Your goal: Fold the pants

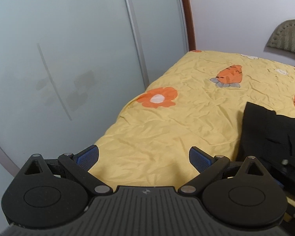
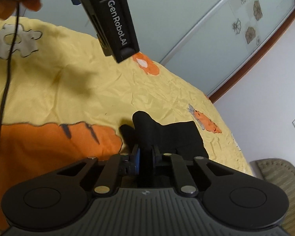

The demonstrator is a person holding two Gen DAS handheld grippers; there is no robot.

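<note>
Left gripper (image 1: pixel 143 158): jaws spread wide, nothing between them. Right gripper (image 2: pixel 146 154): jaws closed tight on black pants (image 2: pixel 167 135) fabric, pinched between pads.

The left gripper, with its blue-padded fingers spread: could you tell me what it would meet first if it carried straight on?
Most likely the yellow quilted bedspread: the open left gripper points over bare fabric, towards the orange flower print. The black pants lie off to its right. Depth is uncertain.
</note>
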